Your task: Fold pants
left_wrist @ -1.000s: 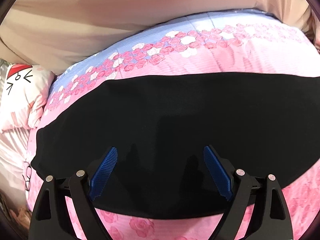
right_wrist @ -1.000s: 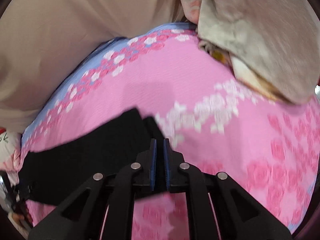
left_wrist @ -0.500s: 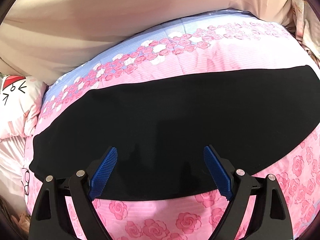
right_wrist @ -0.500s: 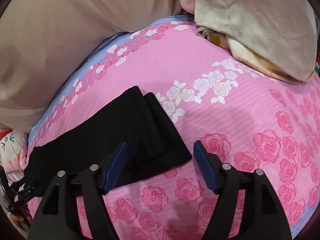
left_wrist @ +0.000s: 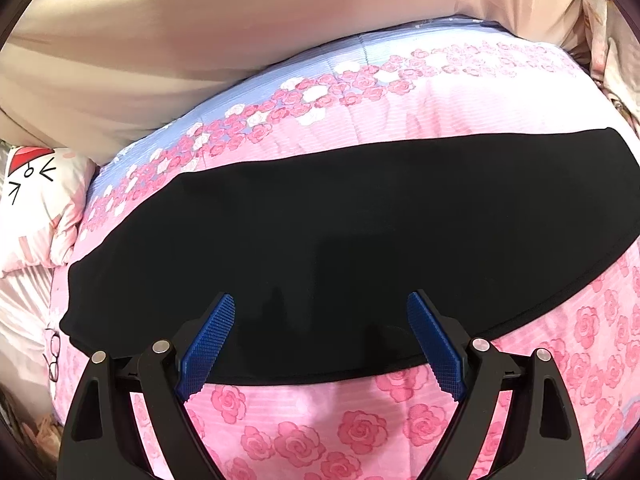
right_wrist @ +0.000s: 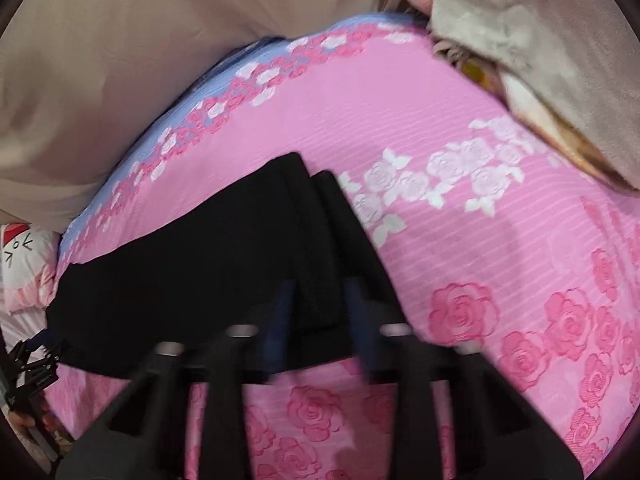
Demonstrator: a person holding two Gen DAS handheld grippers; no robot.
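Item: black pants [left_wrist: 340, 240], laid flat in a long band running left to right across the pink rose-print bed [left_wrist: 320, 420]; leg ends stacked at the right end, one layer stepped slightly past the other.

Left gripper [left_wrist: 320, 344]: spread wide, empty, poised over the near edge of the pants at mid-length; pads clear of the cloth.

Right gripper [right_wrist: 318, 320]: blurred; its jaws have just been closing, narrow now, with the near corner of the leg ends between them; whether the pads already press the cloth cannot be told.

Step in hand, as judged: secure the leg ends for the lengthwise fold; catch both layers together at the hem, not the top one alone; take the near edge with the left gripper to match; lift evenly so the band stays uncreased.

Periphery: cartoon pillow [left_wrist: 36, 208] at far left; eyeglasses [left_wrist: 54, 356] beside the left end; beige blanket [right_wrist: 540, 52] at far right.
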